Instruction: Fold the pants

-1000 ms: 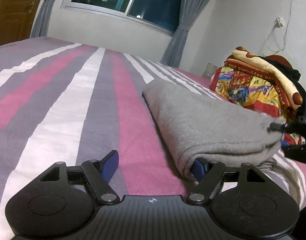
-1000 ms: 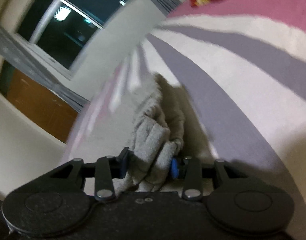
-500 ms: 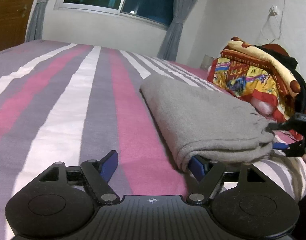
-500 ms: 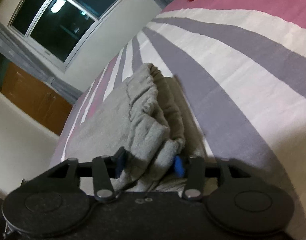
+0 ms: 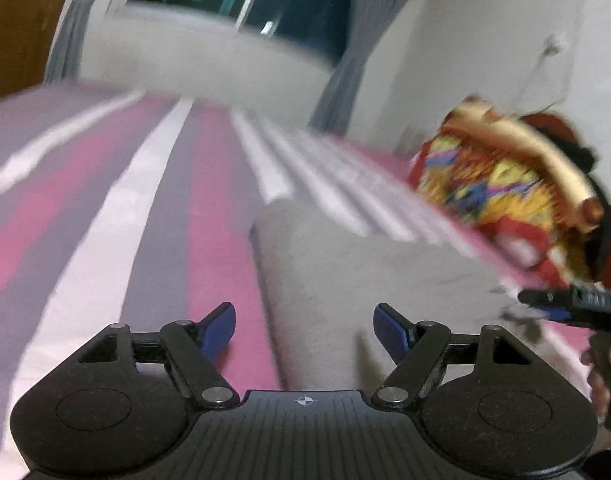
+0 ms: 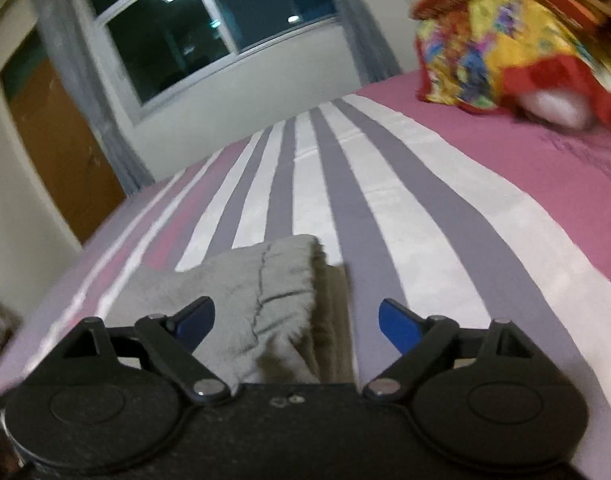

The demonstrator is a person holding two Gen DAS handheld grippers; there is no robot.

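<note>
Grey pants [image 5: 369,264] lie folded in a flat bundle on the striped bedspread [image 5: 153,216]. My left gripper [image 5: 304,326] hovers above their near left edge, open, nothing between its blue pads. In the right wrist view the pants [image 6: 261,292] lie below my right gripper [image 6: 295,320], whose jaws are opening wide; the cloth lies under the gap and the pads do not press it. The right gripper [image 5: 561,308] also shows at the right edge of the left wrist view, beside the bundle's far end, held by a hand [image 5: 597,380].
A bright patterned blanket pile [image 5: 501,188] sits on the bed to the right, behind the pants. Window [image 6: 209,36], grey curtains [image 5: 345,60] and a wooden door [image 6: 61,152] stand beyond the bed. Bare striped bedspread [image 6: 425,216] stretches ahead and left.
My right gripper let go of the pants' bunched edge, spread its jaws, rolled upright and lifted. My left gripper drew back and up from the fold it had been tucked beside.
</note>
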